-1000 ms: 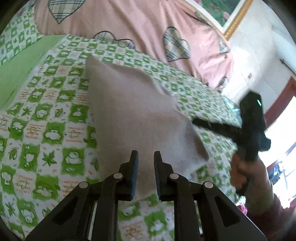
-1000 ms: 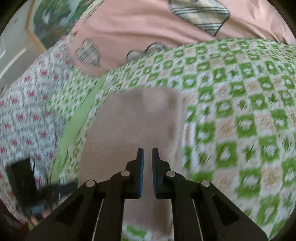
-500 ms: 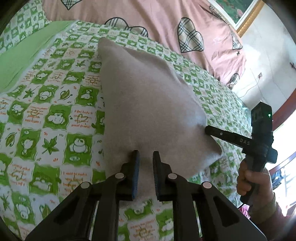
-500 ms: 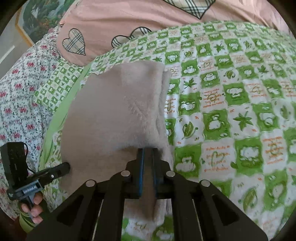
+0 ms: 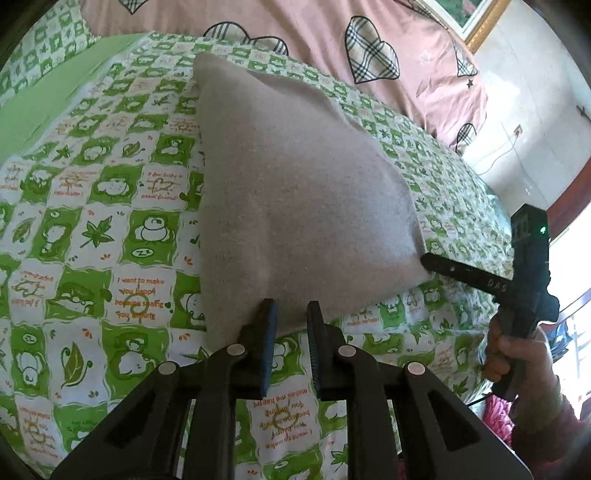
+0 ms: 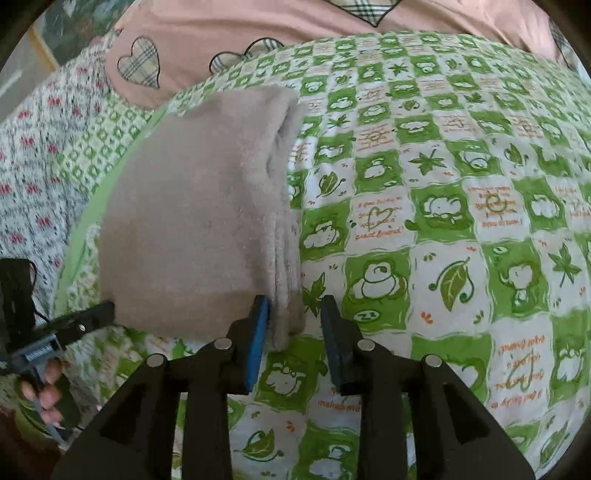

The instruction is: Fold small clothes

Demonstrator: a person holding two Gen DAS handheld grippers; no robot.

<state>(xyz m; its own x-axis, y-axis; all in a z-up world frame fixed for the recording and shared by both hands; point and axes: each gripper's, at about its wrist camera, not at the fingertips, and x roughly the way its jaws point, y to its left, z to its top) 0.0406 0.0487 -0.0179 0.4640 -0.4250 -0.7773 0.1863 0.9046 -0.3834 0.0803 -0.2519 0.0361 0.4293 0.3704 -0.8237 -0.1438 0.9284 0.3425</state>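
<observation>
Right gripper (image 6: 294,312): jaws opening, folded corner of beige garment (image 6: 199,206) loose between pads, touching left pad only. Left gripper (image 5: 289,317): narrow gap, garment's near edge at fingertips; pinch or not, cannot tell. Garment lies folded on bed's green checked sheet (image 5: 92,229). Pink heart-print bedding (image 5: 295,26) beyond.

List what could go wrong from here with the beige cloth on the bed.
1. The right gripper has its jaws opening around the stacked edge of the cloth. Those layers sit uneven and may splay apart on release.
2. The left gripper looks clamped on the cloth's near edge. Pulling away before opening would likely drag the fold across the bedsheet.
</observation>
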